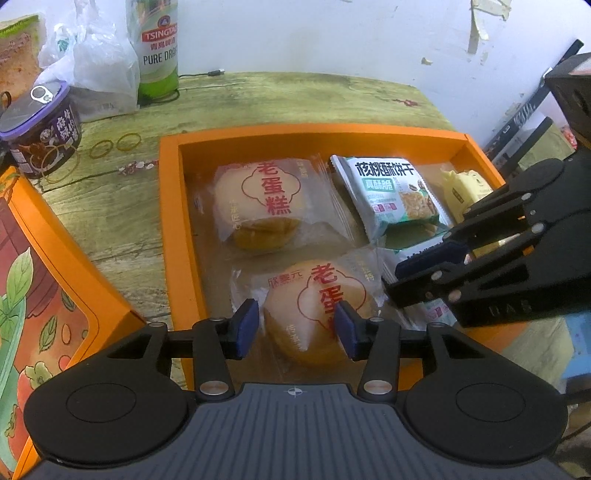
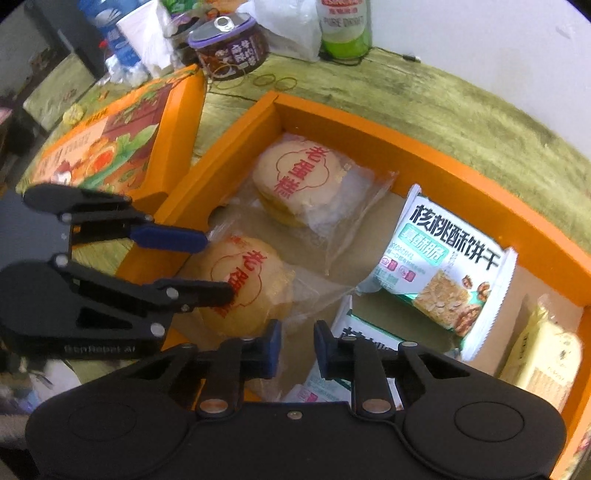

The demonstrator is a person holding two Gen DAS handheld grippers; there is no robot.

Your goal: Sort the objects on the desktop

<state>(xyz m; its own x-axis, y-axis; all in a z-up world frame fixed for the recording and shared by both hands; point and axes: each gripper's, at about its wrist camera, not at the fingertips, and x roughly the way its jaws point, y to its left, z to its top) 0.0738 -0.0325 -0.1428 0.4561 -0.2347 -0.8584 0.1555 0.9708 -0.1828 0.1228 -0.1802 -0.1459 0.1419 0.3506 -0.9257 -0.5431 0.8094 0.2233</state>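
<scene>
Table: green-brown wood-grain cover, set against a white wall with peeling paint. An open orange tray sits on it. Left of the tray lies an orange printed box. At the far left edge stand a purple-lidded tin, a white plastic bag and a green beer can; rubber bands lie loose between tin and tray.

Tray contents: far cake and near cake, both in clear wrap, on the left side; a walnut biscuit pack to their right, a second biscuit pack partly under it, and a yellow packet at the far right.

Left gripper is clamped across the near cake, pads pressing its sides. Right gripper is closed down over the second biscuit pack's edge; whether the pads actually pinch the wrapper cannot be told.

Left view only: a cable end by the wall. Right view only: a paper cup and a blue-labelled bottle beyond the box, and a cushioned seat off the table's left.
</scene>
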